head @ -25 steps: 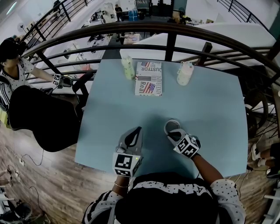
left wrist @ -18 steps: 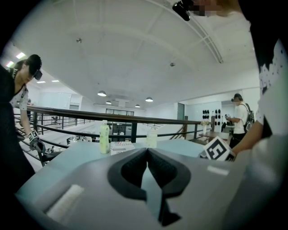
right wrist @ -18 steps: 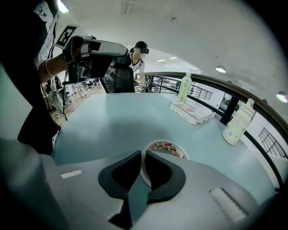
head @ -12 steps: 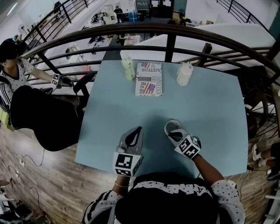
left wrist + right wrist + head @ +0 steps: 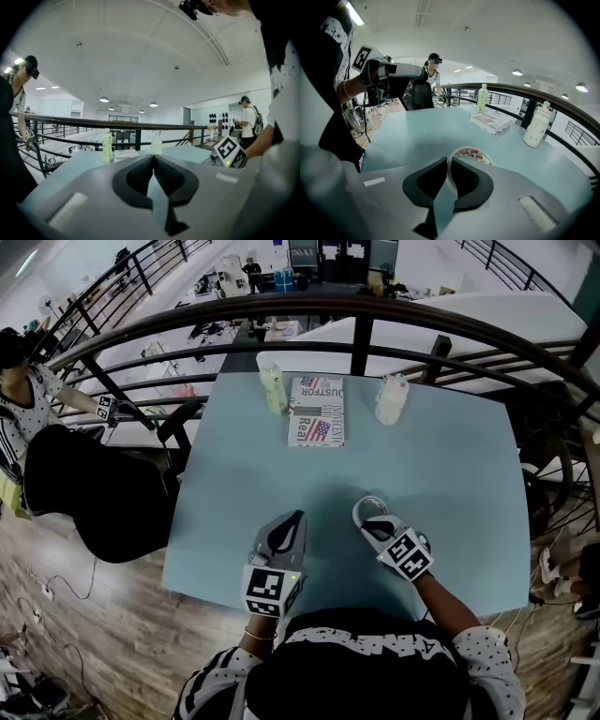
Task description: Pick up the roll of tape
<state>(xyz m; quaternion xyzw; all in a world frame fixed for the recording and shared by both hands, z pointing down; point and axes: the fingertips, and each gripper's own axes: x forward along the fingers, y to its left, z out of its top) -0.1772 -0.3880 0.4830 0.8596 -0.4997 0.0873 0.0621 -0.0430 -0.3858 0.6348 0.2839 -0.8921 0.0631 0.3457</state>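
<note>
The roll of tape (image 5: 368, 510) is a white ring with red print inside; it shows just beyond the jaws in the right gripper view (image 5: 474, 154). My right gripper (image 5: 372, 522) is shut on the ring's near wall (image 5: 447, 161), and the roll hangs tilted, a little off the pale blue table (image 5: 450, 484). My left gripper (image 5: 295, 519) hovers low over the table's front part, left of the roll. Its jaws (image 5: 153, 158) are shut with nothing between them.
At the table's far side lie a printed book (image 5: 317, 410), a green bottle (image 5: 274, 388) and a white bottle (image 5: 391, 398). A dark railing (image 5: 356, 310) runs behind them. A black chair (image 5: 89, 507) and a seated person (image 5: 28, 404) are at the left.
My right gripper has risen slightly with the roll of tape in it, and the ring has tipped up off the table. The left gripper has stayed put.
</note>
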